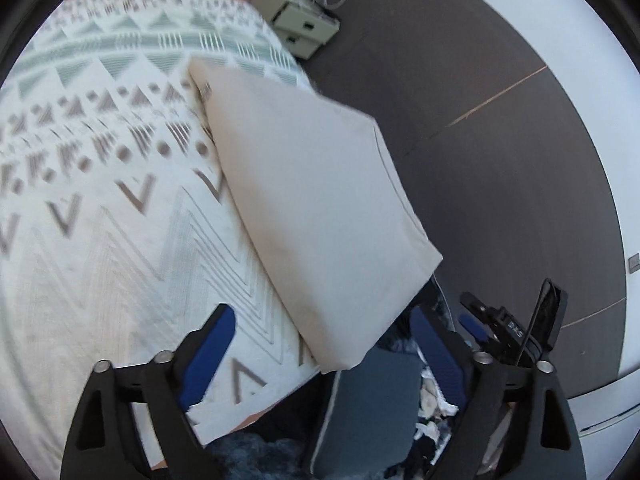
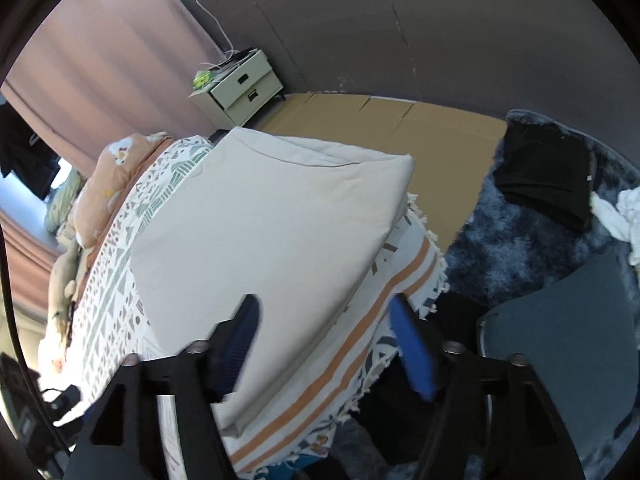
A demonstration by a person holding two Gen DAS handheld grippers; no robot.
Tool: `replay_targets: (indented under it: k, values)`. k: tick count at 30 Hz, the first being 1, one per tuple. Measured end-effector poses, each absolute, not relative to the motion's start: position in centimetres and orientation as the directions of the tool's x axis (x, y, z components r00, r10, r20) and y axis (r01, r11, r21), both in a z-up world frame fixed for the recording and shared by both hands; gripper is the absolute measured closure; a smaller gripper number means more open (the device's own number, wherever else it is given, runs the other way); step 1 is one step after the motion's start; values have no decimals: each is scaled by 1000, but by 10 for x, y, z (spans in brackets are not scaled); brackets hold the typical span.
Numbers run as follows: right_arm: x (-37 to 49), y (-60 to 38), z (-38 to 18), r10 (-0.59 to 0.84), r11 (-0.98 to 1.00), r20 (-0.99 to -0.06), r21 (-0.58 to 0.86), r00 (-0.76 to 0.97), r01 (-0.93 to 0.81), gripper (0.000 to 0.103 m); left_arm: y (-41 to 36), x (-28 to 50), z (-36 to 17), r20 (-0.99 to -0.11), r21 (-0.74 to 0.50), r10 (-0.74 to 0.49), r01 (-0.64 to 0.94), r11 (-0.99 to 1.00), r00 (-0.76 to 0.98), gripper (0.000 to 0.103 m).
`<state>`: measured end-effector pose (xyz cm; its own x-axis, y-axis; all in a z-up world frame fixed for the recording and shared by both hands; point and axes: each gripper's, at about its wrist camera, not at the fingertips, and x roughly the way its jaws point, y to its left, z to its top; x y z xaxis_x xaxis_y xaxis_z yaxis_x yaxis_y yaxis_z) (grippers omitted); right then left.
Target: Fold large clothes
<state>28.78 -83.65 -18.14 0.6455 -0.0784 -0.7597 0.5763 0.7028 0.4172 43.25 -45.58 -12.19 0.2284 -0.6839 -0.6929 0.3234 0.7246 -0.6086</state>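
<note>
The folded beige garment (image 2: 264, 216) fills the near corner of the patterned bedspread (image 1: 100, 208); the bedspread beyond it lies flat and open. Pillows (image 2: 116, 176) crowd the far end. Beside the bed, a grey chair seat (image 2: 560, 332) and what looks like a black garment (image 2: 544, 176) on the shaggy rug (image 2: 504, 240) narrow the passage.

- Dark grey wall (image 2: 460, 28) fills the top and upper right of the right wrist view.
- Pink curtain (image 2: 108, 64) hangs at upper left, with daylight at the far left edge.
- Pale nightstand (image 2: 240, 88) with two drawers stands at top centre, a white cable running up the wall above it.
- Tan floor (image 2: 400, 124) lies centre right.
- Shaggy blue-grey rug (image 2: 500, 240) spreads at right.
- Bed under a patterned cover (image 1: 100, 200) fills the left of the left wrist view.
</note>
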Motion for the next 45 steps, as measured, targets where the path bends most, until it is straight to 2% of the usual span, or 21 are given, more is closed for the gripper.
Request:
replay_targets:
  k: [3,4,21,28,35,45]
  values:
    - [278,-820,-162,-85,707,-736,431,672,561,3,-431,424,-103,-673,-603,-686,332,726,276,1]
    - [275,-814,-156,-94,712,-731,425,676,559,1,-423,421,-97,-669,-598,-685,338,727,289,1]
    - [207,-687,-89,-136,770,-616,427,776,474,1,-285,353,-8,-633,-468,-615,399,788,470,1]
    - [175,-636,-57,-168,810,-563,390,809,439,1,-240,320,25,-585,-450,-629,441,777,512,1]
    - [137,-597,-26,-198,850,-501,340,842,403,1,-206,283,48,-543,-408,-617,464,787,569,1]
    - [94,-543,-15,-197,892,-446,289,873,349,1,-155,223,62,-495,-308,-554,461,832,670,1]
